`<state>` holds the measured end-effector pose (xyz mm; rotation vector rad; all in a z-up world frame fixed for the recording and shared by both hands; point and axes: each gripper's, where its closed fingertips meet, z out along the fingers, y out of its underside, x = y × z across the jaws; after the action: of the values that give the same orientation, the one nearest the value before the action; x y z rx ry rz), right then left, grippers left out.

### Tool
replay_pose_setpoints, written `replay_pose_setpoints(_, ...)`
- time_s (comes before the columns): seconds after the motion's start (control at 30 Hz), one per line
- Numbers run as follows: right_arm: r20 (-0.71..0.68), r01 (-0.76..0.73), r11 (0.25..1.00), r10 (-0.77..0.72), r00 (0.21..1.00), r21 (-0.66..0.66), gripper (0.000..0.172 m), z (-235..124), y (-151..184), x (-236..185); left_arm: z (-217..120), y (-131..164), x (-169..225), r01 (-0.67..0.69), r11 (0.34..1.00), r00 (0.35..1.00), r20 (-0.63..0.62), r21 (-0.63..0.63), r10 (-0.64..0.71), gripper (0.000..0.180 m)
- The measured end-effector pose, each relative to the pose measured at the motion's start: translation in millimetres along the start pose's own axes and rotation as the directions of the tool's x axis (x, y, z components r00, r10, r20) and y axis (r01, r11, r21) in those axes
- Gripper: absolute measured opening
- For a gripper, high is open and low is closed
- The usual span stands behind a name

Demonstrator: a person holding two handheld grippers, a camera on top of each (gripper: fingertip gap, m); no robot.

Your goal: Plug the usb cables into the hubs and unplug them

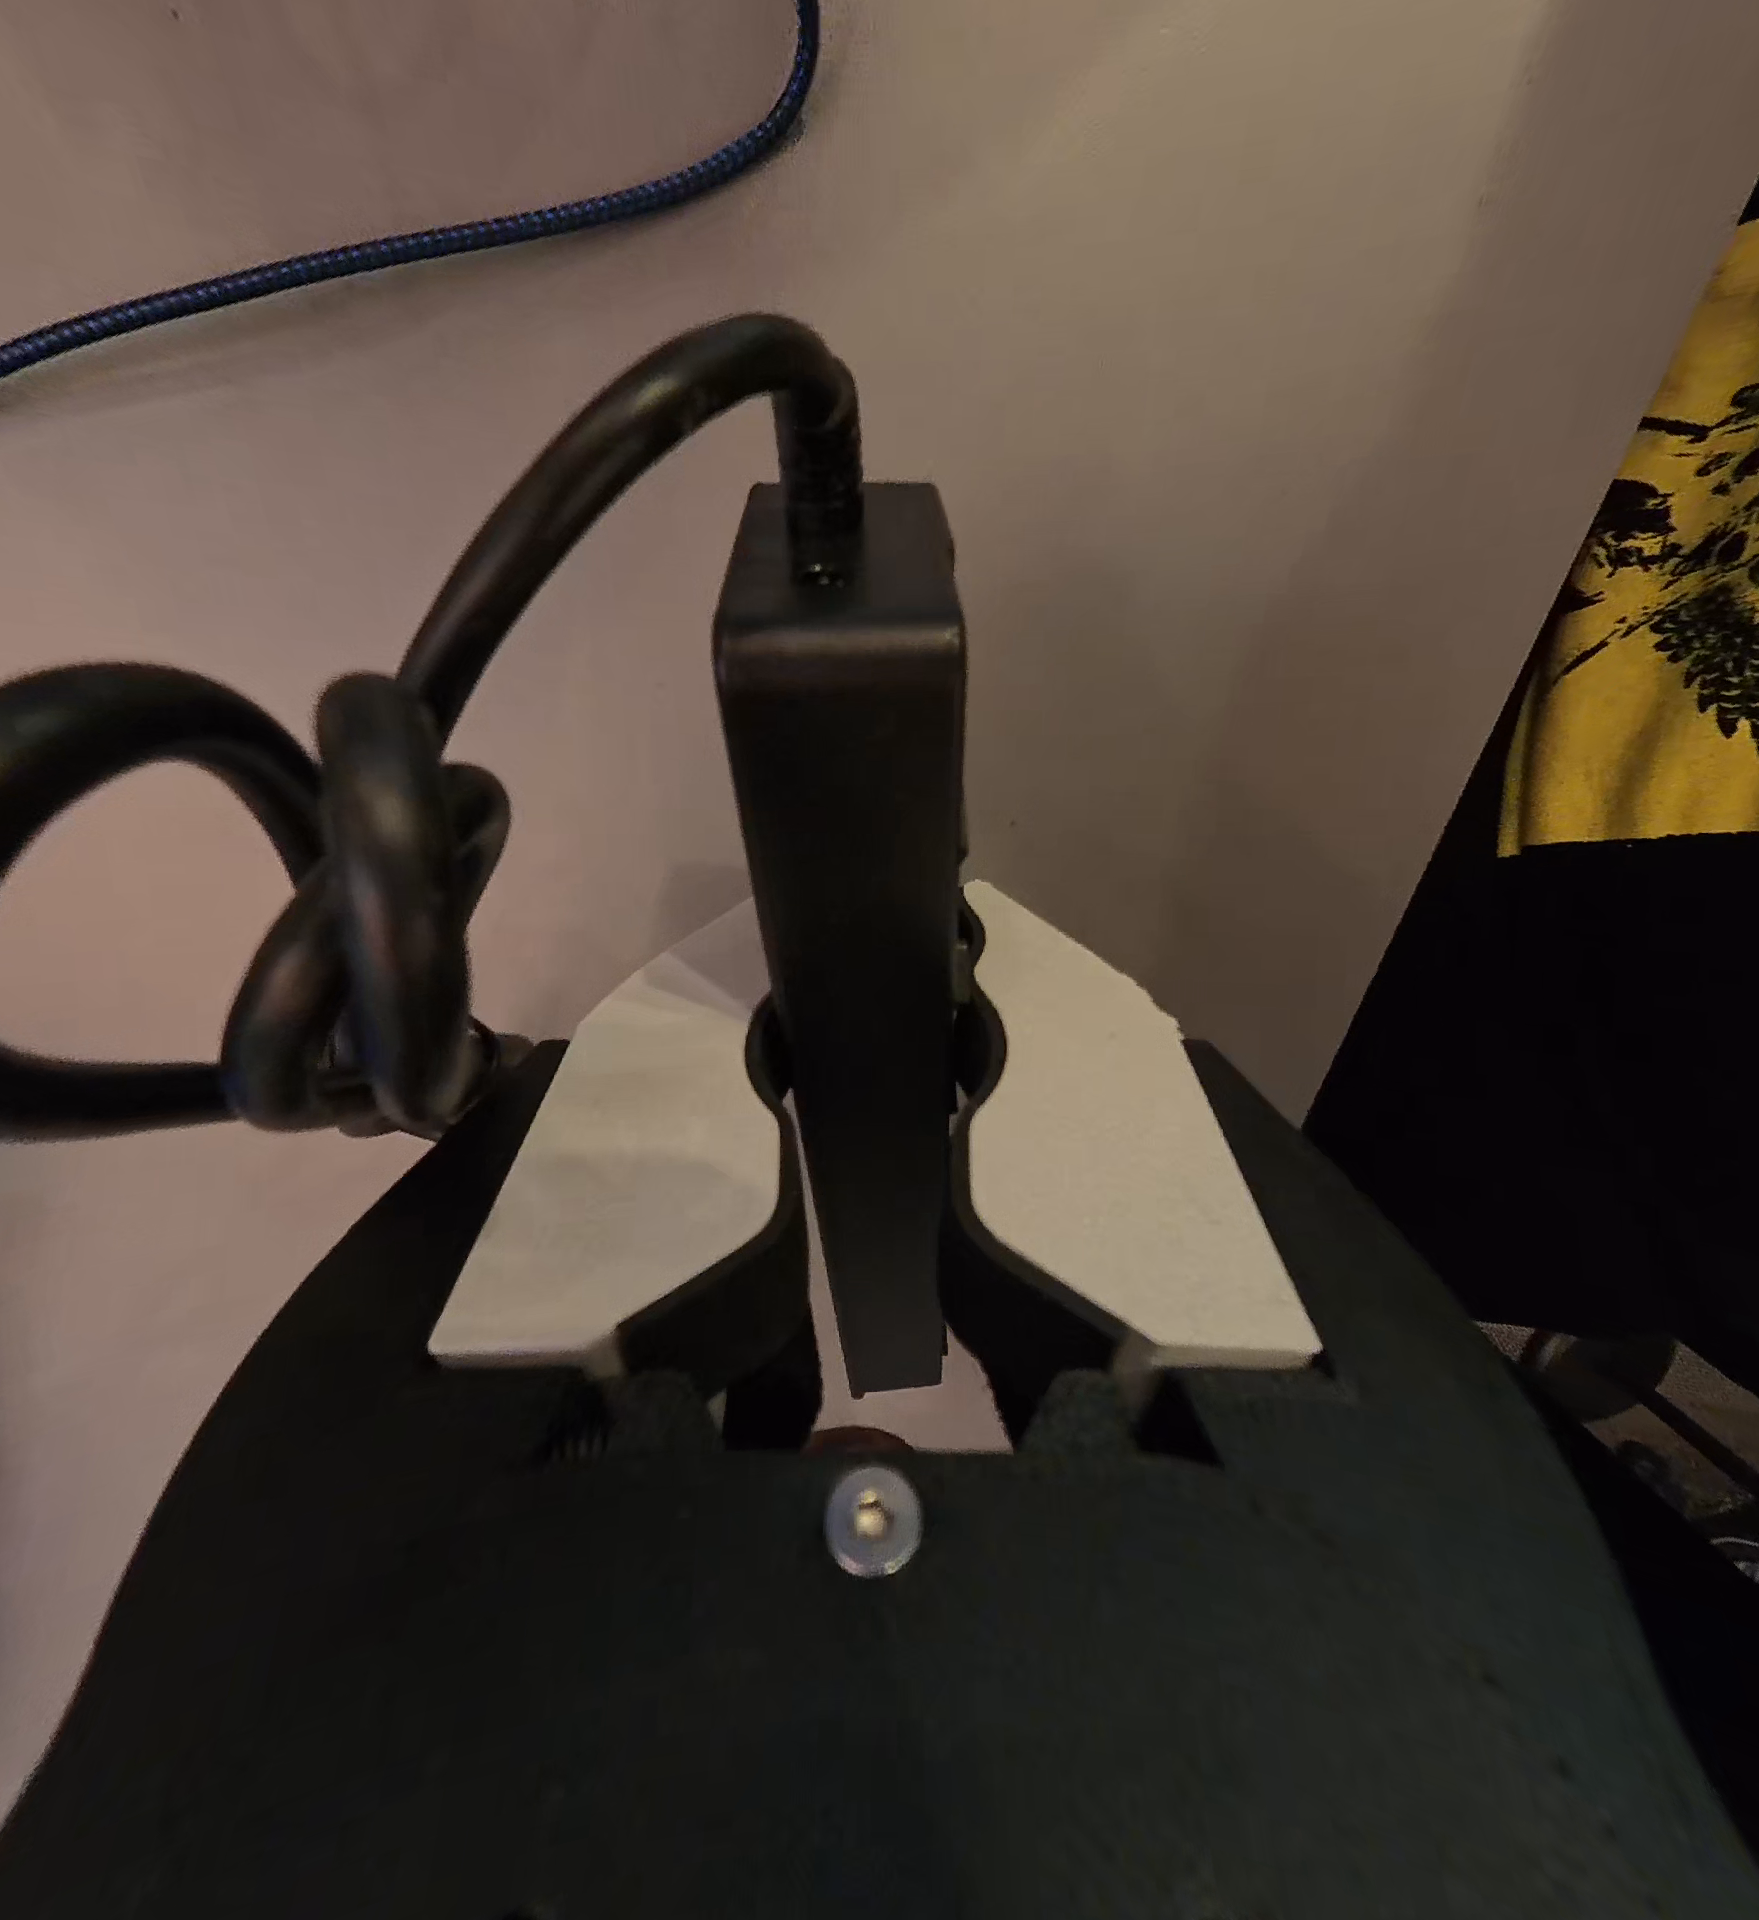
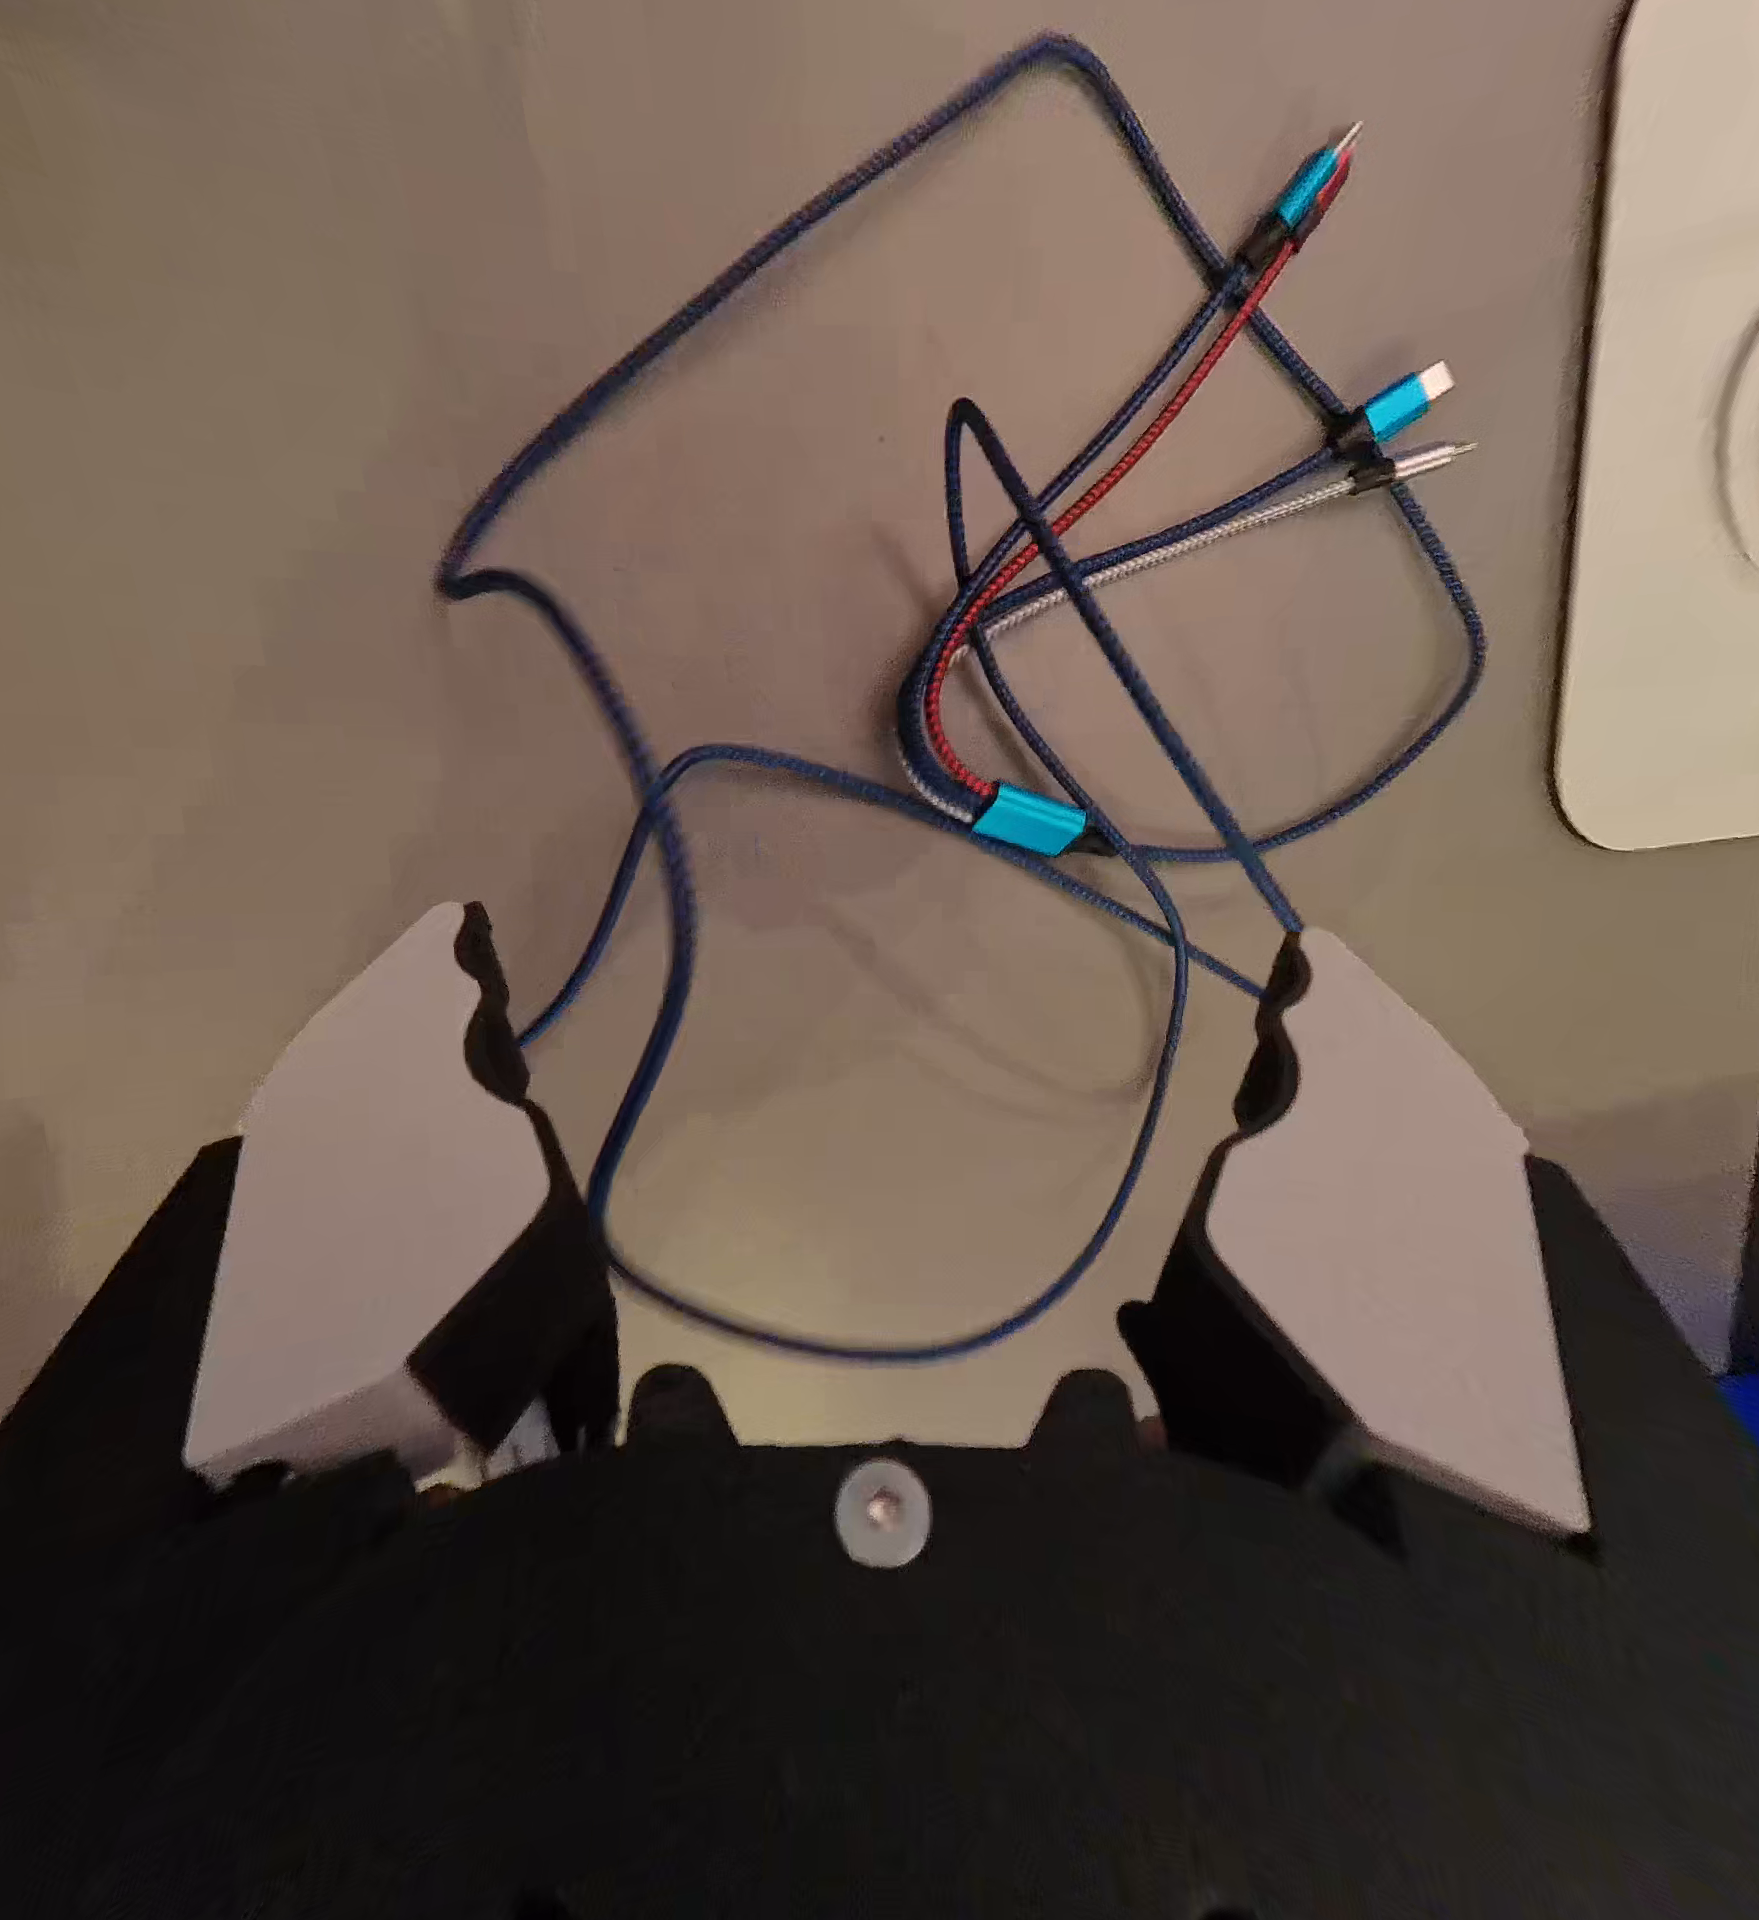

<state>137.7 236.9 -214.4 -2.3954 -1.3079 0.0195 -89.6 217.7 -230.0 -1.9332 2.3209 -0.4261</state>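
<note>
Clamped edge-on between the left gripper's [image 1: 870,997] closed fingers, black hub [image 1: 844,831] raised upright over the table [image 1: 1166,416], while right gripper [image 2: 880,997] hovered wide open and unladen above tangled blue braided cable [image 2: 896,1340].

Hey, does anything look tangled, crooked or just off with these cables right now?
Yes. The hub's black cord is knotted beside the left gripper, which clamps the hub. The blue braided cable sprawls in crossing loops under the open right gripper.
</note>
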Motion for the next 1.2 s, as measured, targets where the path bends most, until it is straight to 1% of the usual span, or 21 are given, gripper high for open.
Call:
replay_pose_setpoints(0.07, 0.019, -0.074, 0.995, 0.076, 0.997, -0.067, 0.14, 18, -1, 5, 0, 0, 1, 0.002, 1.0, 1.0, 0.001, 0.003, -0.002, 0.026)
replay_pose_setpoints(0.1, 0.02, -0.087, 0.991, 0.09, 0.996, -0.097, 0.144, 25, -1, 6, 0, 0, 1, 0.004, 1.0, 1.0, 0.0, 0.006, -0.004, 0.026)
replay_pose_setpoints(0.17, 0.057, -0.083, 0.989, 0.09, 0.994, -0.122, 0.145, 38, -6, 6, 0, -1, 1, 0.002, 1.0, 1.0, -0.005, 0.009, -0.002, 0.026)
replay_pose_setpoints(0.23, 0.086, -0.078, 0.986, 0.091, 0.992, -0.145, 0.134, 49, -5, 11, 1, -1, 0, 0.001, 1.0, 1.0, -0.009, 0.008, -0.001, 0.026)
replay_pose_setpoints(0.3, 0.162, -0.07, 0.972, 0.108, 0.981, -0.223, 0.126, 61, 6, 7, 2, -2, 1, -0.003, 1.0, 1.0, -0.015, 0.011, 0.003, 0.026)
replay_pose_setpoints(0.37, 0.194, -0.041, 0.972, 0.087, 0.977, -0.232, 0.119, 68, 8, 6, 3, -3, 2, -0.006, 1.0, 1.0, -0.021, 0.019, 0.007, 0.026)
replay_pose_setpoints(0.43, 0.218, 0.009, 0.975, 0.04, 0.975, -0.221, 0.113, 66, 5, 5, 4, -2, 1, -0.003, 1.0, 1.0, -0.026, 0.021, 0.003, 0.026)
replay_pose_setpoints(0.5, 0.237, 0.053, 0.979, -0.005, 0.972, -0.198, 0.089, 64, 0, 4, 4, -2, 0, 0.001, 1.0, 1.0, -0.027, 0.02, -0.001, 0.026)
replay_pose_setpoints(0.53, 0.246, 0.067, 0.979, -0.017, 0.969, -0.195, 0.083, 63, -1, 3, 4, -2, 0, 0.002, 1.0, 1.0, -0.026, 0.021, -0.001, 0.026)
replay_pose_setpoints(0.57, 0.266, 0.078, 0.979, -0.025, 0.964, -0.189, 0.069, 61, -3, 0, 4, -2, 0, 0.002, 1.0, 1.0, -0.025, 0.021, -0.002, 0.026)
replay_pose_setpoints(0.6, 0.303, 0.084, 0.98, -0.026, 0.952, -0.181, 0.04, 60, -5, -5, 4, -2, 0, 0.002, 1.0, 1.0, -0.023, 0.019, -0.002, 0.026)
replay_pose_setpoints(0.63, 0.338, 0.086, 0.981, -0.022, 0.941, -0.175, 0.02, 59, -5, -10, 4, -2, 0, 0.001, 1.0, 1.0, -0.022, 0.018, -0.001, 0.026)
replay_pose_setpoints(0.67, 0.354, 0.085, 0.982, -0.02, 0.935, -0.168, 0.014, 58, -5, -12, 4, -2, 0, 0.002, 1.0, 1.0, -0.02, 0.017, -0.001, 0.026)
replay_pose_setpoints(0.73, 0.36, 0.08, 0.985, -0.02, 0.933, -0.152, 0.008, 58, -3, -14, 4, -1, 0, 0.002, 1.0, 1.0, -0.017, 0.013, -0.002, 0.026)
replay_pose_setpoints(0.87, 0.327, 0.032, 0.997, -0.008, 0.945, -0.068, 0.006, 54, -2, -14, 5, -1, 0, 0.0, 1.0, 1.0, -0.012, 0.007, 0.0, 0.026)
replay_pose_setpoints(0.93, 0.304, -0.02, 1.0, 0.018, 0.952, 0.002, 0.006, 42, -5, -10, 4, -2, -1, 0.002, 1.0, 1.0, -0.007, 0.015, -0.002, 0.026)
replay_pose_setpoints(1.0, 0.27, -0.079, 0.993, 0.052, 0.961, 0.089, 0.006, 17, -9, 1, 3, -4, -3, 0.006, 1.0, 1.0, -0.004, 0.029, -0.006, 0.026)
replay_pose_setpoints(1.1, 0.199, -0.15, 0.964, 0.106, 0.974, 0.222, 0.007, -36, -11, 26, 2, -4, -5, 0.014, 0.999, 1.0, -0.003, 0.036, -0.014, 0.026)
replay_pose_setpoints(1.2, 0.112, -0.197, 0.926, 0.17, 0.979, 0.321, 0.006, -97, -1, 57, 2, -3, -6, 0.019, 0.999, 1.0, -0.003, 0.034, -0.019, 0.026)
